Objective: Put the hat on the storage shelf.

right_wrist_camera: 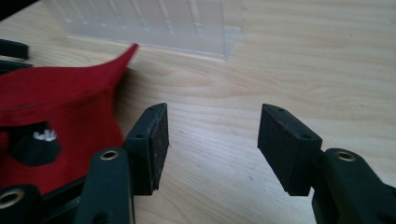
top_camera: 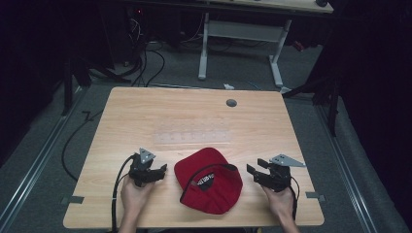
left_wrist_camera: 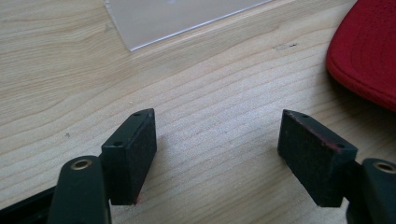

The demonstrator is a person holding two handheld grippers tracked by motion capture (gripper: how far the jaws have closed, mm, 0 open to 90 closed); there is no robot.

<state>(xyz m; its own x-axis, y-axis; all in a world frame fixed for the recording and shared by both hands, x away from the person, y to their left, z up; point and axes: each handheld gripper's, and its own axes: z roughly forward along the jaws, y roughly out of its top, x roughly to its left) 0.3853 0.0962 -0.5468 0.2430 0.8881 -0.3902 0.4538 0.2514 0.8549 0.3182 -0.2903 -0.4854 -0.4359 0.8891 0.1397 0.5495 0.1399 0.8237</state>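
One red cap (top_camera: 209, 180) lies near the table's (top_camera: 145, 111) near edge, between two grippers. The left gripper (top_camera: 160, 171) and right gripper (top_camera: 252, 171) both gape wide, empty. One clear tray (top_camera: 192, 137) sits beyond.

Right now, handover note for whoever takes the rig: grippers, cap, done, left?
Left gripper: open, empty, low over the table, left of the cap.
Right gripper: open, empty, right of the cap, jaws pointing toward it.
Cap: red, lying upside down at the near middle of the table, between the two grippers, touched by neither.
Clear tray: just beyond the cap.
Done: nothing gripped yet.
Left: probably close in and take hold of the cap.
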